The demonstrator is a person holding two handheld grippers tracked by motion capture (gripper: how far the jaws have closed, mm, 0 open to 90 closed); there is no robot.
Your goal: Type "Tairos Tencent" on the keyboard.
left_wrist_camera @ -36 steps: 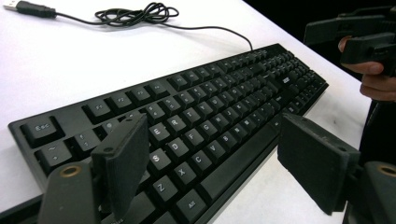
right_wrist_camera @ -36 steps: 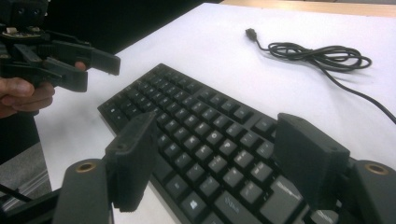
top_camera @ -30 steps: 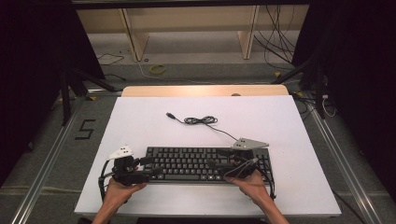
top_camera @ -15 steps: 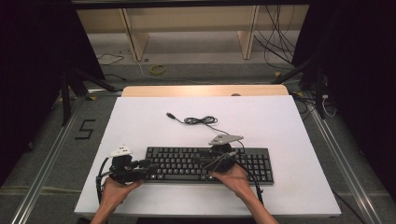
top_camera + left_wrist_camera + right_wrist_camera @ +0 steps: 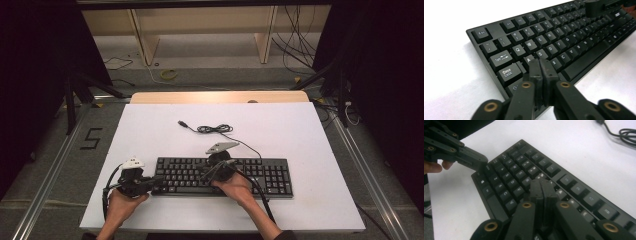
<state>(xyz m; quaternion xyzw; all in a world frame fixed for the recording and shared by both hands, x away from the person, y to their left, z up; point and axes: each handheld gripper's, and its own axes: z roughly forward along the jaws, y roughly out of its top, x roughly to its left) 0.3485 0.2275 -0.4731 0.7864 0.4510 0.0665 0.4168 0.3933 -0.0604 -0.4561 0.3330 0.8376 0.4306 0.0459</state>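
Observation:
A black keyboard [image 5: 260, 177] lies across the front of the white table [image 5: 310, 130]. My left gripper [image 5: 156, 180] is at its left end; its jaws have just been closing and now stand shut with nothing between them, the tips [image 5: 542, 66] just over the A and S keys. My right gripper [image 5: 202, 172] hovers over the keyboard's middle and points left. Its jaws have also just been closing and are shut and empty [image 5: 541, 186] above the letter keys. The left gripper [image 5: 470, 160] is visible farther off by the keyboard's [image 5: 524, 173] corner.
The keyboard's cable [image 5: 214, 129] lies coiled behind it, its plug [image 5: 182, 123] loose on the table. A wooden strip [image 5: 220, 96] edges the table's far side. Beyond it are a shelf frame and floor cables [image 5: 167, 74]. A "5" mark [image 5: 91, 138] is on the floor at left.
My right hand has slid left along the keyboard from near its right end to its middle. The left hand has kept its place at the left end.

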